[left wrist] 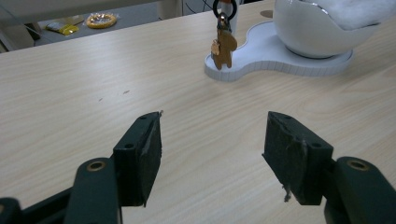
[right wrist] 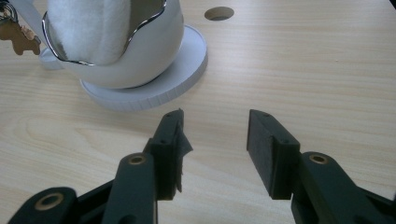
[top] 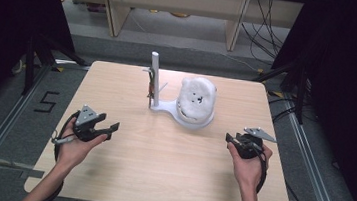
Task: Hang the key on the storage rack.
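1. The left gripper sits at the near left of the pale wood-grain table; its black, foam-faced jaws stand apart with only bare wood between them.
2. The right gripper sits at the near right; its jaws are likewise parted and grasp nothing.
3. The small brown animal-shaped key charm hangs from a dark ring on the white stand at the table's far middle.
4. Just right of it a smooth white bowl with a wavy rim holds fluffy white stuffing.

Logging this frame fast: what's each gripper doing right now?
Left gripper: open, holding nothing, above the bare table.
Right gripper: open, holding nothing.
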`<state>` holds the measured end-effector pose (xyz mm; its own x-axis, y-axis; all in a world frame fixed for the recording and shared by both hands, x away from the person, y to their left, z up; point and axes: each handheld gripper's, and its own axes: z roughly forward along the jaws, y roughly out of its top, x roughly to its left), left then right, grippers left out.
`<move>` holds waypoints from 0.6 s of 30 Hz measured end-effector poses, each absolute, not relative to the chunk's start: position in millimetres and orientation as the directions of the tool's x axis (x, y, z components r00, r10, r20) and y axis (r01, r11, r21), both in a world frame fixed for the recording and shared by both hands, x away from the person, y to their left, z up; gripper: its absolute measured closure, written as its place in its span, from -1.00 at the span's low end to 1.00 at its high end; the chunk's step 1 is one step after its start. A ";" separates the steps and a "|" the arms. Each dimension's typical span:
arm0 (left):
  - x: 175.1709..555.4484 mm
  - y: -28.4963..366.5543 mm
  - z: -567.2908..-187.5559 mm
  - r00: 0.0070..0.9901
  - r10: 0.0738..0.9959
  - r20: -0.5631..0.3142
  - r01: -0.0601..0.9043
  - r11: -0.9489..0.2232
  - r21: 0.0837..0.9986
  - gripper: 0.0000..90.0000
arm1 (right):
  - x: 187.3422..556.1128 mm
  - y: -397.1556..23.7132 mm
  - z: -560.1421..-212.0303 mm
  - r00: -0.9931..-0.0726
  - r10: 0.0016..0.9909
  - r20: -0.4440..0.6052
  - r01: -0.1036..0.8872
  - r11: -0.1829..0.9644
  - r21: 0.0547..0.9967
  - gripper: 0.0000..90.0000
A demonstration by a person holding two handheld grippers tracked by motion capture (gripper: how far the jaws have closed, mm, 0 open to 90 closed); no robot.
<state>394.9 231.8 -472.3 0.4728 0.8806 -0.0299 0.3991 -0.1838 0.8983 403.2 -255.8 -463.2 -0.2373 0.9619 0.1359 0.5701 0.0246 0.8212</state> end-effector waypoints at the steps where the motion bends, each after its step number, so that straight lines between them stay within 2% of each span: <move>1: 392.8 233.0 -475.0 0.469 0.883 -0.033 0.398 -0.178 0.900 -0.19 | 403.2 -255.5 -463.4 -0.237 0.962 0.136 0.570 0.024 0.821 0.27; 11: 377.3 244.1 -505.0 0.442 0.896 -0.047 0.430 -0.166 0.887 -0.19 | 403.3 -254.5 -465.4 -0.231 0.965 0.126 0.581 0.034 0.813 0.27; 18: 377.5 247.3 -517.1 0.427 0.903 -0.052 0.413 -0.144 0.899 -0.20 | 403.3 -253.6 -469.3 -0.249 0.958 0.142 0.592 0.034 0.805 0.26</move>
<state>377.5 247.3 -517.1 0.4266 0.9029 -0.0520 0.4133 -0.1435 0.8992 403.3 -253.6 -469.3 -0.2485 0.9582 0.1419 0.5918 0.0342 0.8054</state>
